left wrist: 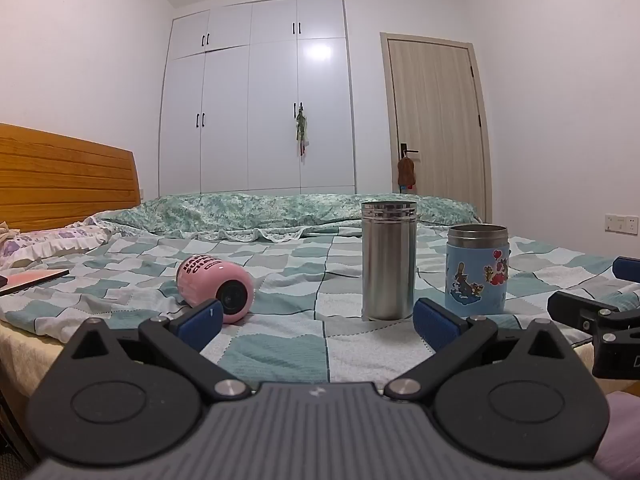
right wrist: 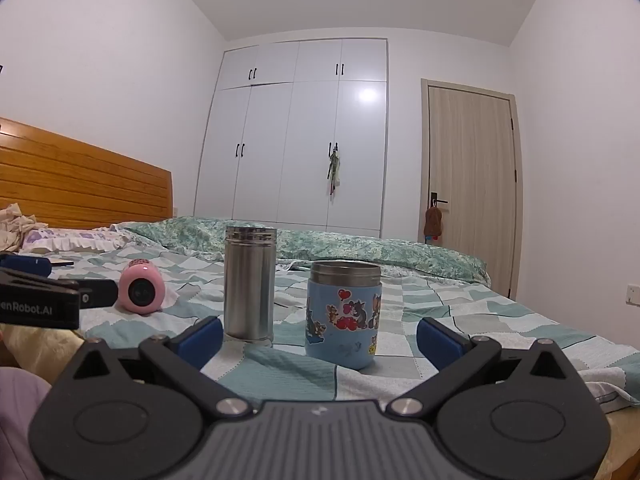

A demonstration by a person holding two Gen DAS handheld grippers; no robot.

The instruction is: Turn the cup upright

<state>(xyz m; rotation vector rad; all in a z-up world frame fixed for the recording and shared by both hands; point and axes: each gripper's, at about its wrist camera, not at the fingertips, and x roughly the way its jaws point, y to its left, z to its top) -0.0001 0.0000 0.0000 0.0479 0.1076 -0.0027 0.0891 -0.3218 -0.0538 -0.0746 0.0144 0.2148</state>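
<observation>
A pink cup (left wrist: 216,290) lies on its side on the bed (left wrist: 280,280), its dark round end turned toward the grippers and lettering on its far end. In the left wrist view it sits at about ten o'clock from the left gripper (left wrist: 318,326), just past that gripper's left blue pad (left wrist: 202,326) and apart from it. The left gripper's jaws stand wide apart with nothing between them but checked bedspread.

At about one o'clock from the left gripper a steel flask (left wrist: 388,260) stands upright, and just to its right, near but not touching, a blue cup (left wrist: 477,270) with cartoon stickers and a steel rim also stands upright.

The right gripper (right wrist: 320,340) is likewise spread wide and holds nothing. In its view the blue cup is dead ahead at twelve o'clock, between the lines of its two pads, with the flask at eleven and the pink cup well off at ten, partly behind the left gripper's black finger.

A wooden headboard (left wrist: 64,176) stands at nine o'clock, a white wardrobe (left wrist: 256,100) at twelve, and a door (left wrist: 436,128) at two.
</observation>
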